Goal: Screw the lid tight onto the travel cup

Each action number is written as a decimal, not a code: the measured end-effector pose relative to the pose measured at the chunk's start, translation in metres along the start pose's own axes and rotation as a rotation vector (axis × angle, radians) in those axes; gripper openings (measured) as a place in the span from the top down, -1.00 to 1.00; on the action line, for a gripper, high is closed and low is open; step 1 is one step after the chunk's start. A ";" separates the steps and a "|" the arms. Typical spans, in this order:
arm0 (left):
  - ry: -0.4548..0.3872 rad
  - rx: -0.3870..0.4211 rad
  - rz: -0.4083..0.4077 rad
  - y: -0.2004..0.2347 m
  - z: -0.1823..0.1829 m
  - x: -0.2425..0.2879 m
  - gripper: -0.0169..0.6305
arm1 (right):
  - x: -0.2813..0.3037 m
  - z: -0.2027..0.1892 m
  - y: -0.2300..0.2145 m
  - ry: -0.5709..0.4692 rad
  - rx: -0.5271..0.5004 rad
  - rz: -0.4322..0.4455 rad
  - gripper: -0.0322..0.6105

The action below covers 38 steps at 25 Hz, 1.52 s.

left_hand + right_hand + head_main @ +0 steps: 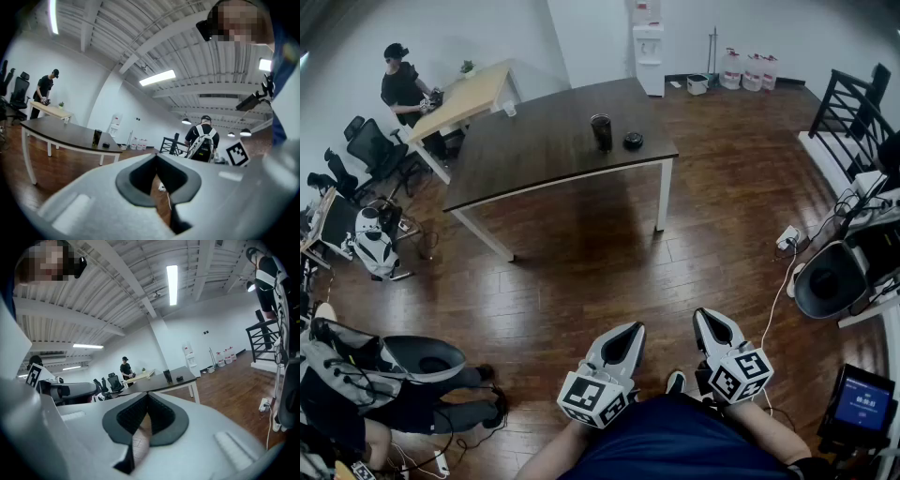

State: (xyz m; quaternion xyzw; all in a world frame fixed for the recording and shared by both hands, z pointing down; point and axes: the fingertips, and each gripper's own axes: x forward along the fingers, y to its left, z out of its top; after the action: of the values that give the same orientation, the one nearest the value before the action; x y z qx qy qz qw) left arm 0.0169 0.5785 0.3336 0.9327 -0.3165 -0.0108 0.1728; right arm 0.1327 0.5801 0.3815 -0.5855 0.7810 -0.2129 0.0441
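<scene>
Approach stage by the look of it, with nothing gripped and the work well apart from both tools. Left tongs pressed together and empty, held low near the body and pointing about level across the wooden floor; right tongs likewise closed on nothing, tipped slightly downward. Next move, judging from here: walk up to the dark surface, spread both pairs of tongs, steady the cup with one and pick up the lid with the other, then set the lid square on the rim before any twisting, to avoid a crossed thread. On the far half of that surface, near its right-hand edge: travel cup, tall, dark, upright, mouth apparently uncovered. Just beside it to the right, apart and not touching: lid, a low dark disc lying flat. Same pair small in both gripper views, cup to the left of lid; finer detail such as thread or seal too small to tell. Smooth dark wall of the cup probably slippery, so a firm hold needed.
</scene>
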 end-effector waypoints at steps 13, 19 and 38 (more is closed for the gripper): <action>0.011 0.009 0.019 -0.008 -0.005 0.029 0.92 | 0.007 -0.002 -0.029 0.029 -0.004 0.025 0.87; 0.015 0.017 0.031 -0.017 -0.006 0.062 0.90 | 0.010 0.004 -0.060 0.043 0.024 0.038 0.87; -0.042 -0.031 0.101 0.144 0.026 0.125 0.48 | 0.139 0.035 -0.122 0.073 -0.112 -0.088 0.87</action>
State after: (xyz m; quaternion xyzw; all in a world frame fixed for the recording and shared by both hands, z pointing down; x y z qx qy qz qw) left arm 0.0294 0.3893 0.3680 0.9123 -0.3664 -0.0264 0.1811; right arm 0.2103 0.4133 0.4220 -0.6128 0.7662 -0.1919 -0.0263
